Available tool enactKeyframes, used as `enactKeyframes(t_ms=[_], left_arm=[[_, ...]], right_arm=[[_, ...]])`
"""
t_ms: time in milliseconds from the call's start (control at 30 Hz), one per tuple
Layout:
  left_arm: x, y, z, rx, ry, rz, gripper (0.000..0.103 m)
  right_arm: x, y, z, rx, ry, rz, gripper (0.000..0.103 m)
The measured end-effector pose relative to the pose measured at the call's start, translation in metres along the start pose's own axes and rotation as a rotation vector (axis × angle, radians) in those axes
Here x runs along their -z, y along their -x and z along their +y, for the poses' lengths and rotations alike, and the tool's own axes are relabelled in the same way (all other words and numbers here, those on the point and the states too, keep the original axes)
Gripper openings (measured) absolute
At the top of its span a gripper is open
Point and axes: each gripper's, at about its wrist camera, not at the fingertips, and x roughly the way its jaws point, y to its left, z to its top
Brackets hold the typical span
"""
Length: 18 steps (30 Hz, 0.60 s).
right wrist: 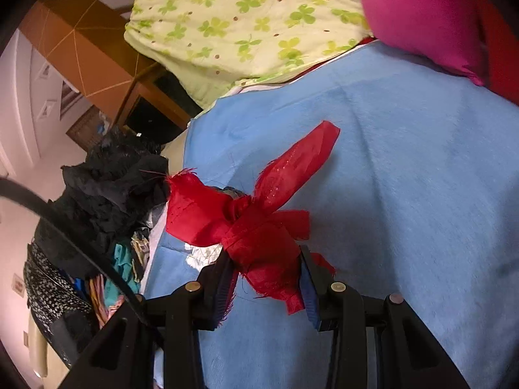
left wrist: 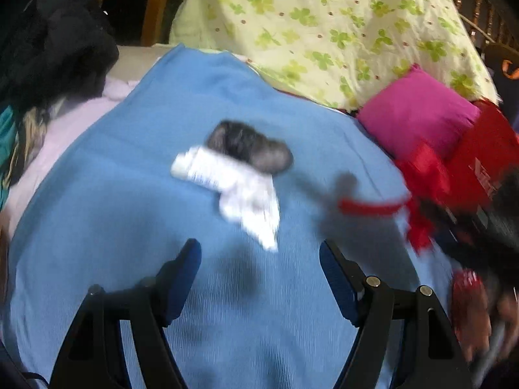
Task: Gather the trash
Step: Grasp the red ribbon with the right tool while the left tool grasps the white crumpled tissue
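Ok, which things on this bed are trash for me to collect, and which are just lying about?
Trash:
- red fabric scrap, already in the right gripper
- white crumpled paper
- grey fuzzy lump, blurred, probably trash

Lying about:
- blue blanket
- clover-print quilt
- magenta pillow
- dark clothes pile

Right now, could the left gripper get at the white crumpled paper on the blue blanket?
Probably yes: the left gripper is open and empty, and the white crumpled paper lies just ahead on the blue blanket, nothing between.

surface: blue sheet | on it: white crumpled paper, grey wad, touching
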Motion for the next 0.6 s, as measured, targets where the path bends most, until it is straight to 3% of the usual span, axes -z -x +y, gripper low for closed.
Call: enactKeyframes(t_ms=[167, 300, 367, 400, 600], left_arm=[[-0.028, -0.046, -0.009, -0.064, 0.026, 0.063, 0.076], [-0.029, -0.078, -0.007, -0.141, 0.032, 0.112, 0.076], [-0.027, -0.086, -0.002, -0.135, 0.064, 0.119, 0.062], [-0.024, -0.089, 0.001, -0.127, 0.076, 0.133, 0.048], [-0.012, -0.058, -0.014, -0.091, 0.015, 0.089, 0.042]], right_arm=[[0.005, 0.020, -0.007, -0.027, -0.020, -0.021, 0.041], [0.003, 0.024, -0.014, -0.021, -0.024, -0.020, 0.041], [0.003, 0.025, -0.018, -0.018, -0.029, -0.014, 0.041], [0.003, 0.025, -0.019, -0.013, -0.026, -0.014, 0.041], [0.006, 0.033, -0.014, 0.012, 0.035, -0.030, 0.041]])
